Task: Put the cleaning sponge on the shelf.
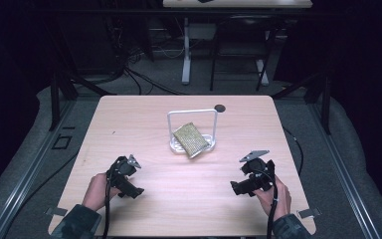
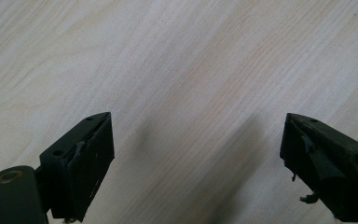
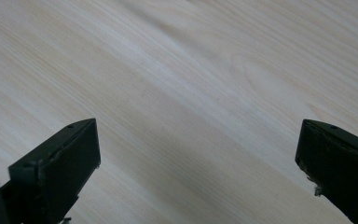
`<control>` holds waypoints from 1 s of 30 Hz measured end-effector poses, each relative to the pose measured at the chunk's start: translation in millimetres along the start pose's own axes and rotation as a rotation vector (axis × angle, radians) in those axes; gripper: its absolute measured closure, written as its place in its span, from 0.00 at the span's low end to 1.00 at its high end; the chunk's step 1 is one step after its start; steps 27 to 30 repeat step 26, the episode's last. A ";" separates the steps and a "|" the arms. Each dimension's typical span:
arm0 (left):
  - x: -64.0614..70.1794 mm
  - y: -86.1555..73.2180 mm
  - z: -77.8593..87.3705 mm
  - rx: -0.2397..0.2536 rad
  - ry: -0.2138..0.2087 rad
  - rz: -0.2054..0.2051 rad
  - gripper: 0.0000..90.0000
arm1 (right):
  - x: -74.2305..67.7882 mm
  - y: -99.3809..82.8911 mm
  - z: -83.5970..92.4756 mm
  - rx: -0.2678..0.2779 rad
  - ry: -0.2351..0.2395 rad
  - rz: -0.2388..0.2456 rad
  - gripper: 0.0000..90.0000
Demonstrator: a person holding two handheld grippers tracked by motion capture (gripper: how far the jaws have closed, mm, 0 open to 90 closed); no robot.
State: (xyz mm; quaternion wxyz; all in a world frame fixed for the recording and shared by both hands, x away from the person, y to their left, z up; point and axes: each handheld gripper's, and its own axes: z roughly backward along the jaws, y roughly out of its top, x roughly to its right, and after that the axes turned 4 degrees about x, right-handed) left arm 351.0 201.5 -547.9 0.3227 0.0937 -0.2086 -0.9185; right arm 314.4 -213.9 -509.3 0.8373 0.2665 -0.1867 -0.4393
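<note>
A yellow-green scouring sponge leans tilted in a small white wire rack at the middle of the light wooden table. My left gripper rests low over the table's front left, held by a hand, well short of the rack. Its jaws stand wide apart over bare wood, so it is open with nothing between them. My right gripper sits at the front right, pointing inward. It is also open over bare wood, holding nothing.
A small dark round mark lies on the table behind the rack. Beyond the table are black frame legs, cables on a grey floor, and another table's white leg. Bare wood stretches between the two grippers.
</note>
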 end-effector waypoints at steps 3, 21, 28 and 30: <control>0.1 0.2 -0.6 -0.002 -0.003 -0.003 0.11 | 0.1 -9.6 -1.7 -0.009 -0.023 0.011 0.00; 0.6 0.2 -0.5 -0.006 -0.004 -0.015 0.11 | 8.6 -33.4 -26.9 -0.191 0.061 0.008 0.00; 0.3 0.4 -1.0 -0.012 -0.008 -0.018 0.11 | 8.6 -33.2 -28.1 -0.203 0.081 0.013 0.00; 0.3 0.4 -1.0 -0.012 -0.008 -0.018 0.11 | 8.6 -33.2 -28.1 -0.203 0.081 0.013 0.00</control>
